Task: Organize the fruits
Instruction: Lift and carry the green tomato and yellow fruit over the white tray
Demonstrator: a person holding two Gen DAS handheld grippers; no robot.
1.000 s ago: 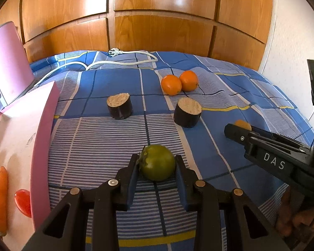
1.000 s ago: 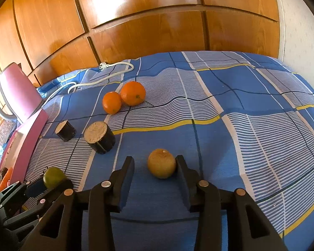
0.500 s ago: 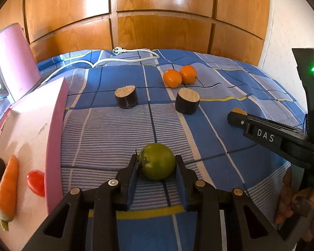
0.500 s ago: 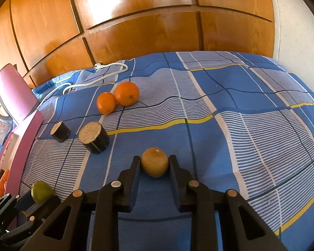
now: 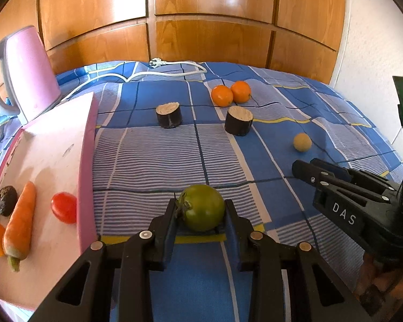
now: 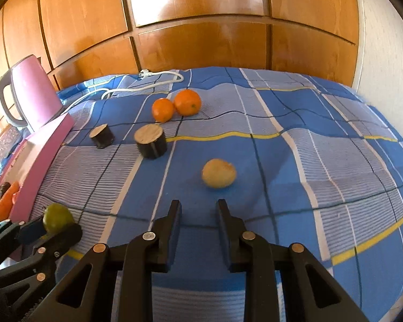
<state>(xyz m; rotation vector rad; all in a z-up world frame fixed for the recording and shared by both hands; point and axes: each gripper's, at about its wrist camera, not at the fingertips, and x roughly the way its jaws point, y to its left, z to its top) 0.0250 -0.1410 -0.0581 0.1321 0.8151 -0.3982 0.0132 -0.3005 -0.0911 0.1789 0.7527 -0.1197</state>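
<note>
My left gripper [image 5: 201,209] is shut on a green tomato [image 5: 202,207] and holds it above the blue checked cloth, beside the pink board [image 5: 53,161]. The tomato also shows in the right wrist view [image 6: 57,218]. My right gripper [image 6: 197,205] is empty, its jaws narrowly apart, and sits short of a tan round fruit [image 6: 219,173] lying free on the cloth; this fruit also shows in the left wrist view [image 5: 302,142]. Two oranges [image 6: 176,106] lie side by side further back.
The pink board carries a carrot [image 5: 20,225], a red tomato [image 5: 64,207], a dark fruit [image 5: 6,200] and an orange piece. Two dark cut eggplant chunks [image 5: 169,114] [image 5: 238,120] stand mid-cloth. A pink kettle [image 5: 27,72] and white cable [image 5: 174,71] are behind.
My right gripper had closed around the tan fruit, then drew back without it; the fruit stays on the cloth. My left gripper has lifted back with the green tomato, nearer the board.
</note>
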